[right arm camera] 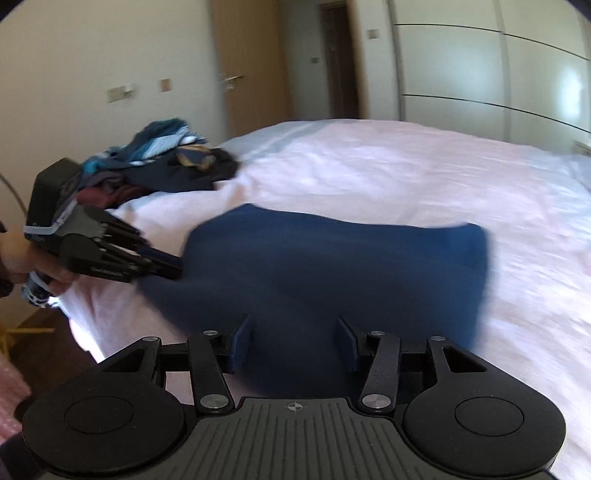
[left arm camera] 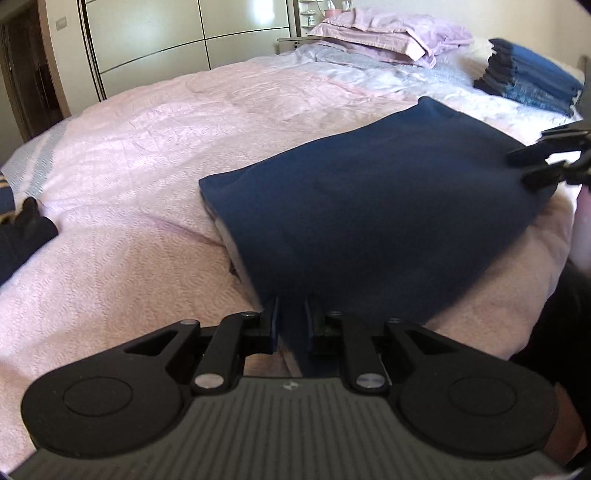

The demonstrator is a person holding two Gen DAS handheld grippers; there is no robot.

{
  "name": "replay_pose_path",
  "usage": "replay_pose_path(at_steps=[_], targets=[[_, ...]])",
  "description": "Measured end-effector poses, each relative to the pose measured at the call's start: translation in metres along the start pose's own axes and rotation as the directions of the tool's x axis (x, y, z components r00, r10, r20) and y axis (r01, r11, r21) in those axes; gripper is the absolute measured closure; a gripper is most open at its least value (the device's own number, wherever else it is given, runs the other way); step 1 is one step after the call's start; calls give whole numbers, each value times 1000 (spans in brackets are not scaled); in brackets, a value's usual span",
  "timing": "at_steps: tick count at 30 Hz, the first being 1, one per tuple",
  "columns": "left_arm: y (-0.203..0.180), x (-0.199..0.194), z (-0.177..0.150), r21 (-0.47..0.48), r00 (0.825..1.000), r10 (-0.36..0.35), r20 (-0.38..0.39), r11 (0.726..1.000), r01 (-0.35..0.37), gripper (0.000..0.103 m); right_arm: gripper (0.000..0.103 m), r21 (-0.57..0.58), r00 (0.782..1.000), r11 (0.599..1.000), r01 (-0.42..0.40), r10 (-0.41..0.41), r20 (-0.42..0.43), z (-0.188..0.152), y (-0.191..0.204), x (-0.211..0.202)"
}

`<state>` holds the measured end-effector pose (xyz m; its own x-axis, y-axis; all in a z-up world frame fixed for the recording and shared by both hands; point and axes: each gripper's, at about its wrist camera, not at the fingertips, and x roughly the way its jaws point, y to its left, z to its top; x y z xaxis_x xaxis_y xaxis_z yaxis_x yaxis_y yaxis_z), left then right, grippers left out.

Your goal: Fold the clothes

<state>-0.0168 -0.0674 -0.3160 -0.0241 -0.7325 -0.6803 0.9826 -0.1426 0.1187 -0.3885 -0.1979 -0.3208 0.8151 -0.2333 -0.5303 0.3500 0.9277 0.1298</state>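
Observation:
A dark blue garment [left arm camera: 369, 206] lies folded into a rough rectangle on the pink bedspread [left arm camera: 147, 155]. My left gripper [left arm camera: 294, 321] is shut on the garment's near corner, with a strip of blue cloth pinched between its pads. In the right wrist view the left gripper [right arm camera: 176, 266] grips the left end of the blue garment [right arm camera: 332, 273]. My right gripper [right arm camera: 294, 343] stands open over the garment's near edge, pads wide apart. In the left wrist view the right gripper [left arm camera: 521, 169] hovers at the garment's right edge, blurred.
A stack of folded blue clothes [left arm camera: 532, 77] sits at the far right of the bed, near lilac pillows [left arm camera: 388, 33]. A heap of unfolded clothes [right arm camera: 159, 162] lies on the bed's far left corner. Wardrobe doors [left arm camera: 147, 44] and a wooden door [right arm camera: 251, 74] stand behind.

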Motion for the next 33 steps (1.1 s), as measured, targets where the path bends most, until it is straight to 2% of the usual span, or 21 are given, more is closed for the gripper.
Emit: replay_pose_path(at_steps=[3,7,9,12,14,16,19,20,22,24,26,28,30,33], targets=[[-1,0,-1,10,1000,16,-3,1000,-16,90,54,49,999,997,52,-52,-11,-17,-20,-20],[-4,-11,11,17,999,50,-9,999,-50,91,54,119,997,990,80,-79,-10,-28,-30,-43],[-10,-28,23,23,998,49,36,998,-50,92,54,150,995,983,101,-102,-2,-30,-30,-57],[-35,-48,49,72,993,-7,116,997,-2,92,54,195,991,972,129,-135,14,-32,-30,-77],[-57,-46,62,121,989,-65,132,991,49,92,54,202,989,971,125,-139,58,-29,-22,-82],[-78,-33,70,162,986,-121,117,982,101,92,54,178,988,979,101,-119,96,-25,-11,-78],[-94,0,58,177,990,-133,41,976,123,93,54,134,989,989,62,-78,124,-21,3,-62],[-100,11,54,182,991,-136,16,975,131,93,54,124,990,991,54,-69,119,-22,6,-54],[-93,16,46,138,987,-160,15,978,157,93,54,119,995,991,59,-68,69,-32,2,-36],[-87,14,43,108,985,-175,6,979,173,93,55,77,996,995,67,-70,48,-45,1,-30],[-86,8,47,120,986,-164,-7,979,164,93,55,46,997,997,63,-65,31,-48,-1,-35],[-87,1,54,133,989,-150,-17,980,150,94,55,118,999,993,27,-31,31,-39,-11,-45],[-93,-7,69,151,988,-154,7,977,151,94,55,224,996,974,-8,-12,90,-28,-26,-58],[-113,-8,97,192,975,-218,51,960,204,93,55,266,986,963,38,-79,144,-15,-53,-60]])
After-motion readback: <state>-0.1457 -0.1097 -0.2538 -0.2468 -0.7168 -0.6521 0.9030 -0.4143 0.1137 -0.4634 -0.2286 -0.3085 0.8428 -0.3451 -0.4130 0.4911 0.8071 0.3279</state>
